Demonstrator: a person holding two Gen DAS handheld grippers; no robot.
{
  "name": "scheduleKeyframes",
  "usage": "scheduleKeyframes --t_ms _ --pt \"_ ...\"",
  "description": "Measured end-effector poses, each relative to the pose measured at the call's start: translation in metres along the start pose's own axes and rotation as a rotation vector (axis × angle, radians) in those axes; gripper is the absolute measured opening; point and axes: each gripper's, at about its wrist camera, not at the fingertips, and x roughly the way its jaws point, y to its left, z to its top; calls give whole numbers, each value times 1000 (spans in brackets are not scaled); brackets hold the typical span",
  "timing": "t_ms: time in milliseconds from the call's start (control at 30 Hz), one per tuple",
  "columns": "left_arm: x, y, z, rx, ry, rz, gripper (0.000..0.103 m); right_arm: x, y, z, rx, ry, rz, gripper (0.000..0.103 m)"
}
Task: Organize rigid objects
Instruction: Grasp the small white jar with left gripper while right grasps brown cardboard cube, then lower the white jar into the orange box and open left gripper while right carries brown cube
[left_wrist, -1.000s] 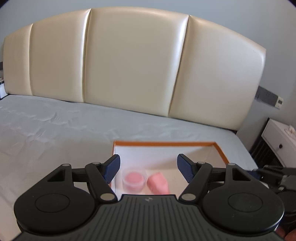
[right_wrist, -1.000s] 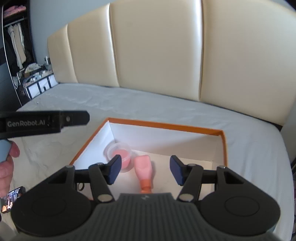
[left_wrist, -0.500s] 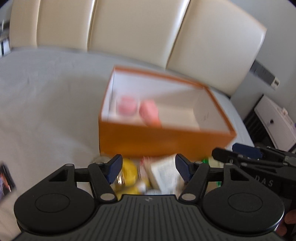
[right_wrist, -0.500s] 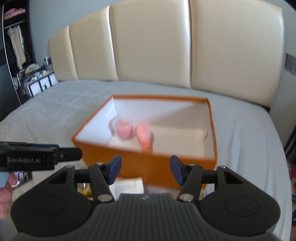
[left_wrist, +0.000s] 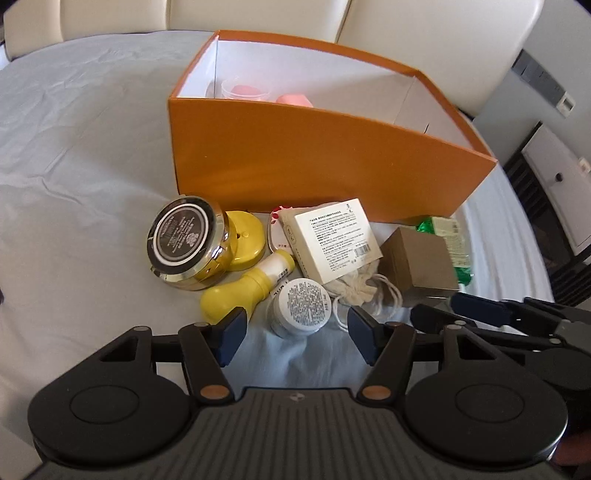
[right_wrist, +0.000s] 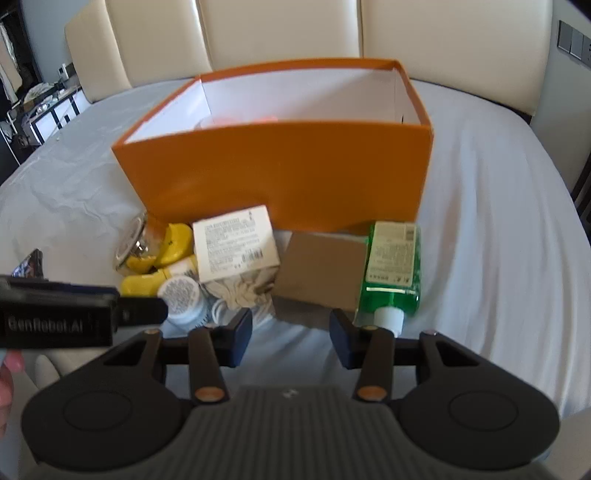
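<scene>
Both my tongs, left tongs (left_wrist: 293, 334) and right tongs (right_wrist: 290, 336), empty and closing, have dropped from over the orange box (left_wrist: 314, 158) to the unsorted pile, white jar (left_wrist: 300, 312) nearest.

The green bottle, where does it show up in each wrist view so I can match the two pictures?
Left wrist: green bottle at right of the pile, mostly hidden behind the brown box.
Right wrist: green bottle in full view, right of centre, lying with its white cap toward the camera.
Shared landmark: orange box just behind it.
</scene>
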Motion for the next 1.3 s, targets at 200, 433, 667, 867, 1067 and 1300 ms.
scheduleKeyframes --t_ms 200,433,667,867,1067,1300 --pt "24 -13 1 33 40 64 74 6 -10 12 60 10 -8 60" --pt "41 -13 4 35 74 64 68 20 -17 22 131 21 -13 64" --pt "49 -15 5 40 85 66 53 34 -14 30 122 24 -23 65" --pt "51 -14 5 31 87 54 49 43 -8 32 74 35 -44 60" --pt "45 -12 3 22 73 27 48 39 -5 31 53 26 -53 59" --pt "25 -10 0 16 31 2 48 19 -1 31 27 -19 -66 59"
